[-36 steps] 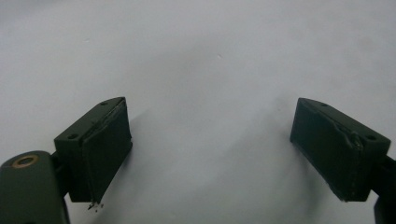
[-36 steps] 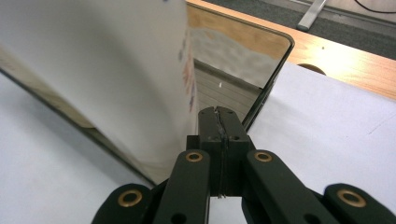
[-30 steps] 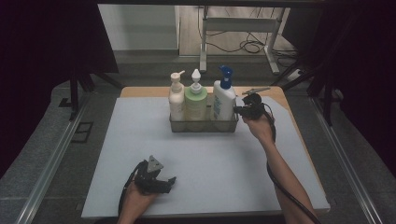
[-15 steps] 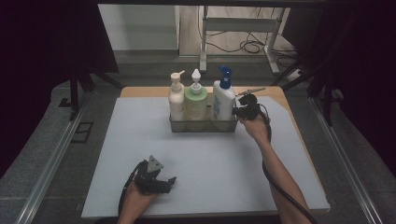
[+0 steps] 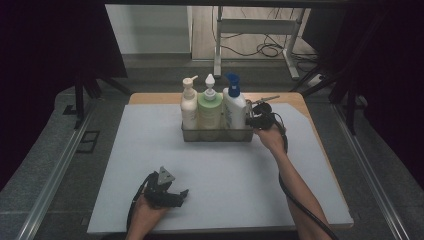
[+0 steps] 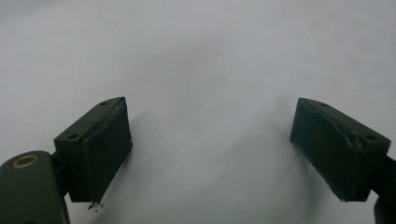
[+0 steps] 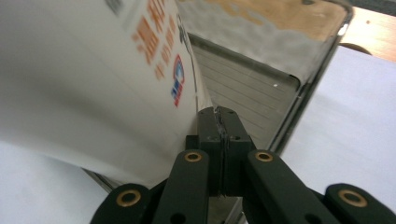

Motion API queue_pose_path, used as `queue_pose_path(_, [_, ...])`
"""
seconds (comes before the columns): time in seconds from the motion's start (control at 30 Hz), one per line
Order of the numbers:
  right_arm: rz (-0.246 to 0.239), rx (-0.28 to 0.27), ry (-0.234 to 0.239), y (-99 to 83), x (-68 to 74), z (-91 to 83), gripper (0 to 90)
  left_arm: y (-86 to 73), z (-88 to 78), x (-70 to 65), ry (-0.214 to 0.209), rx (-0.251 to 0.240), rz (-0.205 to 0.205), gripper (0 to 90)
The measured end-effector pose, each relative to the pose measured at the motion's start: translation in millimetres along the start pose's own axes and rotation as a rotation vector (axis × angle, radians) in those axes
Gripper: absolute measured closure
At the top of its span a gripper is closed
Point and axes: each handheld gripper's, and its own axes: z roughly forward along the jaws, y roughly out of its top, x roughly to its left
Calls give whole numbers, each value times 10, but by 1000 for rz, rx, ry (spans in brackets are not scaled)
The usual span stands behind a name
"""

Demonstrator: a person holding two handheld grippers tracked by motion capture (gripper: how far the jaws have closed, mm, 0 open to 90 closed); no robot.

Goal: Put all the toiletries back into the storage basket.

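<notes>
A pale mat (image 5: 150, 165) is spread over the wooden table (image 5: 295, 98), whose bare edge is left exposed behind and to the right of the mat. A clear rectangular tray (image 5: 217, 135) is set toward the far middle of the mat and serves as the landmark. Three pump bottles are stood upright in the tray, side by side: a cream bottle (image 5: 189, 107) at its left end, a green bottle (image 5: 210, 109) in its middle, and a white bottle with a blue pump (image 5: 233, 111) at its right end. The way into the tray from its right end is taken up by this last bottle, whose printed side (image 7: 93, 70) is seen close against the tray wall (image 7: 299, 107) in the right gripper view. The right gripper (image 5: 251, 116) is held at the tray's right end, just beside the white bottle, with its jaws pressed together and nothing pinched between them (image 7: 218, 122); whether the bottle or the tray is touched cannot be told. The left gripper (image 5: 183, 194) is rested well in front of the tray, toward its left, near the mat's front edge; its jaws are spread wide over bare mat (image 6: 210, 154), with nothing between them. Beyond the tray, past the table's far edge, a metal stand (image 5: 250, 30) and loose cables (image 5: 267, 50) are seen on the floor.
</notes>
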Motion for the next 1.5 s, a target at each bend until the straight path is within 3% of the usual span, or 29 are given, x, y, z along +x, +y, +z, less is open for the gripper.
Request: queue_pose_path(1.5, [-49,38,23,15,175,103,882,1,-1,3,1,2,4,121])
